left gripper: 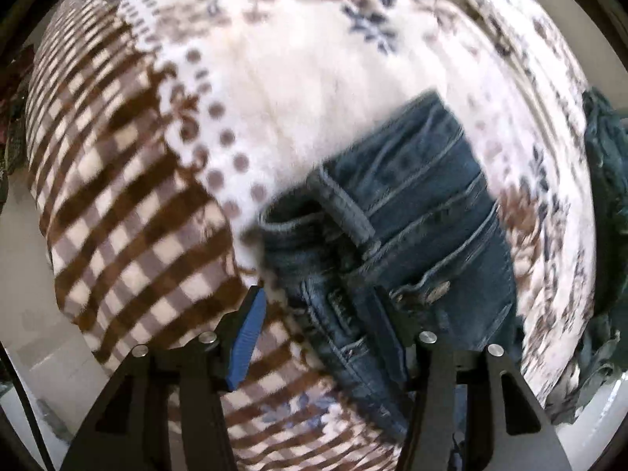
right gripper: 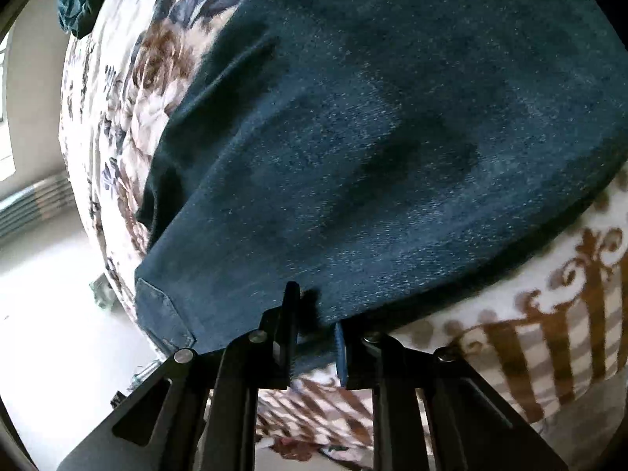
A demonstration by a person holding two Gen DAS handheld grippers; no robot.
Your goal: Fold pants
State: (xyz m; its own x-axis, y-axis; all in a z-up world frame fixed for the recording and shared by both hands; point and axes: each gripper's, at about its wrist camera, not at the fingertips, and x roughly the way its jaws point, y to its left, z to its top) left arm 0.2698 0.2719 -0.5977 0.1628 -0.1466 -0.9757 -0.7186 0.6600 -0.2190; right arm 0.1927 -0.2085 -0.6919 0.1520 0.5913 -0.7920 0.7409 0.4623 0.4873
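Where blanket (left gripper: 129, 204) shows, creased dark jeans (left gripper: 412, 204).

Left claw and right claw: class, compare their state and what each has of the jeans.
The left claw stands wide open; the right claw is nearly closed on the jeans.
The left claw straddles the waistband by the button; the right claw pinches a plain denim edge near a hem.
Both have blue pads and sit over the patterned blanket.
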